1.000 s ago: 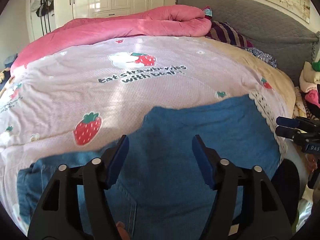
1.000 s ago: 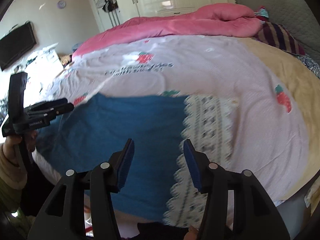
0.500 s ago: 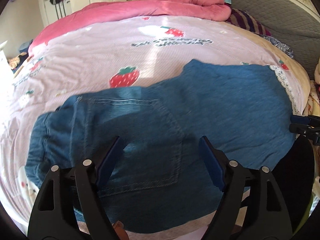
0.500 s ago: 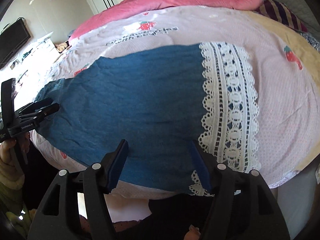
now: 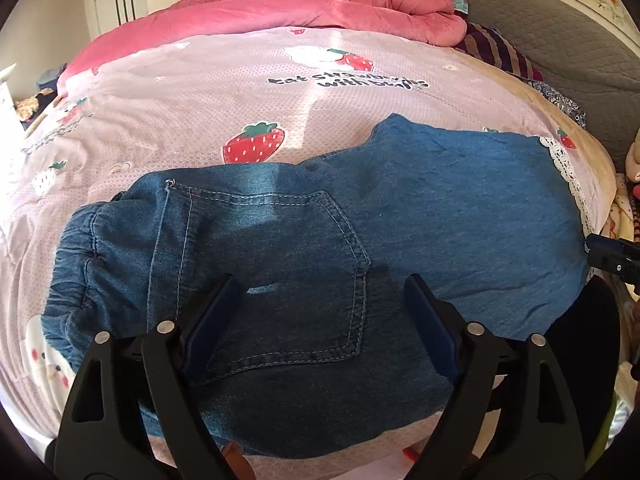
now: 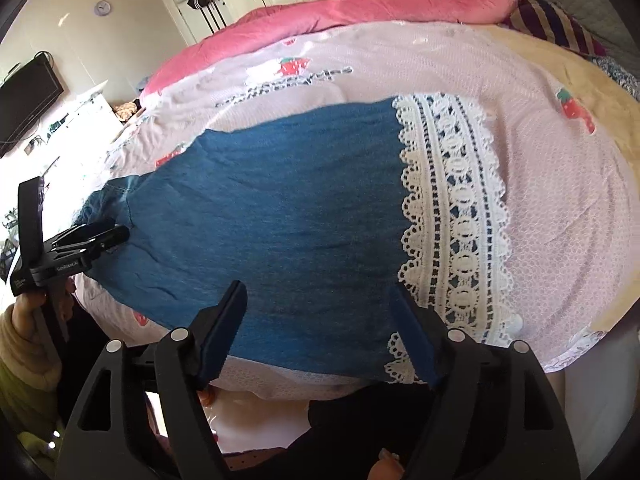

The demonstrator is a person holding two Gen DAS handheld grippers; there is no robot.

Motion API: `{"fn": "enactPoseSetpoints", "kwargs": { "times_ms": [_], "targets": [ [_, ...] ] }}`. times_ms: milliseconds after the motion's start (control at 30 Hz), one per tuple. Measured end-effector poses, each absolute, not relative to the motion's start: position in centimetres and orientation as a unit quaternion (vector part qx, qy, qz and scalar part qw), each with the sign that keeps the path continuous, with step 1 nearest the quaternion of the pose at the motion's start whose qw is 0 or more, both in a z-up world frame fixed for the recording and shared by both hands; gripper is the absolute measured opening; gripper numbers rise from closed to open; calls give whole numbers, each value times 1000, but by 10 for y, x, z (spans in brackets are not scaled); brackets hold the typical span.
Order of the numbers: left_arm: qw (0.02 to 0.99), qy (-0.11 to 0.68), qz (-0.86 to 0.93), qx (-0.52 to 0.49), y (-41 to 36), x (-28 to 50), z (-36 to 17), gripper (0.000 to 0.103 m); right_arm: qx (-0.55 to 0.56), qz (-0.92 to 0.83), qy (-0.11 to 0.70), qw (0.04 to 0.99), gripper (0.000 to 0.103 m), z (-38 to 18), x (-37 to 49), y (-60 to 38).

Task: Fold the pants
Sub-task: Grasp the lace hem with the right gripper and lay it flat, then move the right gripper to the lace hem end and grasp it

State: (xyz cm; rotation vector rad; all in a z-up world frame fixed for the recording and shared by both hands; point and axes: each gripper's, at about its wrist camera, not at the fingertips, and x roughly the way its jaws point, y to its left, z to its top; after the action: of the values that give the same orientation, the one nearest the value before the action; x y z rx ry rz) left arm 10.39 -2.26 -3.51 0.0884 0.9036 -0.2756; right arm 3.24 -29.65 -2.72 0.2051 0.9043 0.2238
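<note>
While spread flat on bed: pants [image 5: 320, 248], denim, pocket side up.
Waistband: elastic, toward 9 o'clock in left view.
Lace hem [image 6: 452, 216]: white, at 3 o'clock in right view.
Left gripper [image 5: 320, 316]: wide, opening, over pocket, gripping nothing.
Right gripper [image 6: 316, 324]: wide, opening, over leg near lace, gripping nothing.
Bedspread [image 5: 200, 120]: pink, strawberry print.
Pink quilt [image 5: 320, 12]: at 12 o'clock.

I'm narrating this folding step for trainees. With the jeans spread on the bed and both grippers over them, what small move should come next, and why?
Probably lower the right gripper onto the lace hem and close on it. The jeans lie flat on the bedspread. Both the right gripper's jaws and the left gripper's are opening, holding nothing, so a fold towards the waistband needs a grip first.
</note>
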Motion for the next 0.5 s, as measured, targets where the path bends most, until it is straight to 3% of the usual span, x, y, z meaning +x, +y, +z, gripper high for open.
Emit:
{"fn": "enactPoseSetpoints", "kwargs": {
  "times_ms": [500],
  "targets": [
    [902,401,-148,52,-46,83,7,92,107,92,385,912,87,4,2,-313]
  ]
}}
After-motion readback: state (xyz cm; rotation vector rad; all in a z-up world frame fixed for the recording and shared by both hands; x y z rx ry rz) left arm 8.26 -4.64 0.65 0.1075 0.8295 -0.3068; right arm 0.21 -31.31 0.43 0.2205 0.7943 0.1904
